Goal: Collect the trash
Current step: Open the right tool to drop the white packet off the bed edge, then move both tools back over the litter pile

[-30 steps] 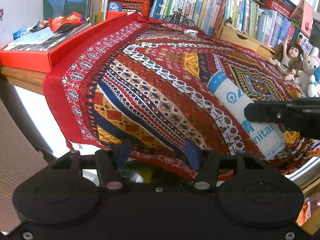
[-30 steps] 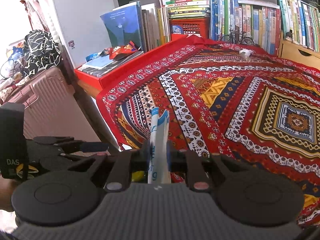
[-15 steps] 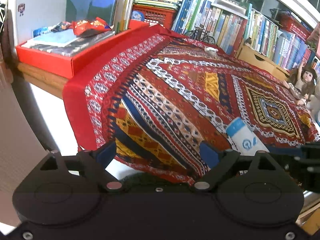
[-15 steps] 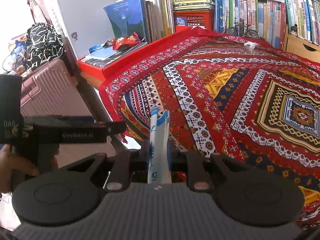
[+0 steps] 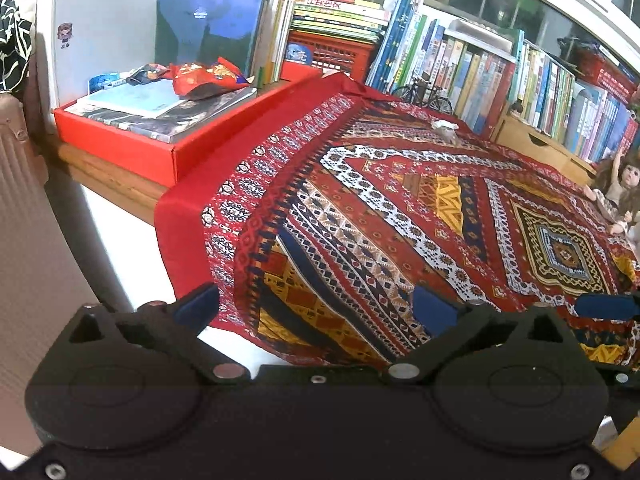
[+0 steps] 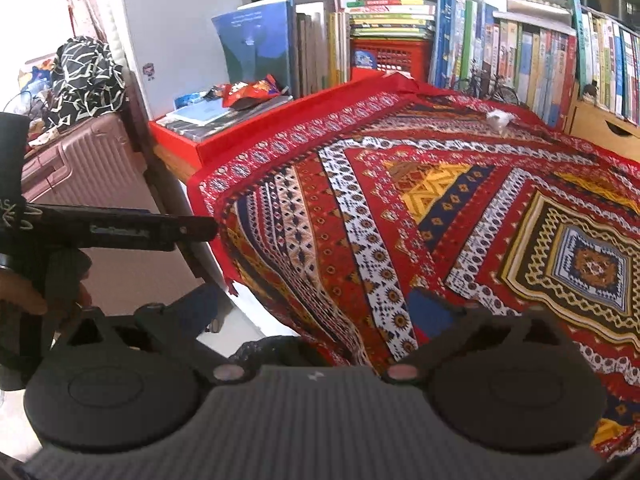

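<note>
My right gripper point(image 6: 314, 312) stands open with nothing between its blue-padded fingers, just off the near corner of the patterned red tablecloth point(image 6: 400, 208). Below it shows a dark rounded rim point(image 6: 272, 346), perhaps a bin. My left gripper point(image 5: 316, 308) is open too and holds nothing. It hovers at the same corner of the tablecloth point(image 5: 400, 220). A crumpled red snack wrapper point(image 5: 204, 80) point(image 6: 248, 92) lies on books at the far left. A crumpled white tissue point(image 5: 444, 126) point(image 6: 498, 118) sits on the cloth near the back.
A red box point(image 5: 160, 152) with magazines sits left of the cloth. Rows of books point(image 5: 460, 68) and a red basket point(image 5: 332, 52) line the back. A doll point(image 5: 618, 184) lies at the right edge. A pink suitcase point(image 6: 80, 168) stands left of the table.
The right gripper has opened and the blue-and-white wrapper it held is gone from view. The left gripper opened wider, and both moved left and back from the table.
</note>
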{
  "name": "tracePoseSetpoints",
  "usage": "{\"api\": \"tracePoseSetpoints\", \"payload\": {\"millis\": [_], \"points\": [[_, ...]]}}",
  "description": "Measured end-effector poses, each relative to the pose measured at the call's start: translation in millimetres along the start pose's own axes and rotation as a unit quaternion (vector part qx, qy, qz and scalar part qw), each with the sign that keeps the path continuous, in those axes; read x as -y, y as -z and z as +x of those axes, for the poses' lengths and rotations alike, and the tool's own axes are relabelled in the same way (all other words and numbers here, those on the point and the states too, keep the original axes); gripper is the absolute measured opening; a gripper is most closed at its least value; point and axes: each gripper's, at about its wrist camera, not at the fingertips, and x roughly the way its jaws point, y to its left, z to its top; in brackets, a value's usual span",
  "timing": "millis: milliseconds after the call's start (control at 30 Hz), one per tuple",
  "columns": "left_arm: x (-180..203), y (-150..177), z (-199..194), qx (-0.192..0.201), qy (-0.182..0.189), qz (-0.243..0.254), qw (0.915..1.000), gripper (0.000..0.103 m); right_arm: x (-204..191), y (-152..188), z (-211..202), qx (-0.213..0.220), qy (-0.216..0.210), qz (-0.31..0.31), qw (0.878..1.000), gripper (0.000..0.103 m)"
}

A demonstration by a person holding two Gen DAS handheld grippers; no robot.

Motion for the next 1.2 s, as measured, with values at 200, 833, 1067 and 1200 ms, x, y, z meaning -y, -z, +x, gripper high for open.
{"api": "tracePoseSetpoints", "payload": {"millis": [200, 833, 1067, 1200], "points": [[10, 5, 4, -0.014, 0.008, 0.009, 0.9998, 0.103, 12, 2, -3, -0.009, 0.0, 0.021, 1.0, 0.103], [68, -64, 7, 0.003, 0.074, 0.041, 0.9965, 0.103, 49, -49, -29, 0.026, -0.006, 0.049, 0.998, 0.103], [96, -112, 13, 0.021, 0.081, 0.065, 0.9944, 0.103, 83, -95, -36, 0.042, -0.007, 0.061, 0.997, 0.103], [108, -136, 26, 0.028, 0.087, 0.058, 0.9941, 0.103, 103, -116, -37, 0.057, -0.001, 0.056, 0.997, 0.103]]}}
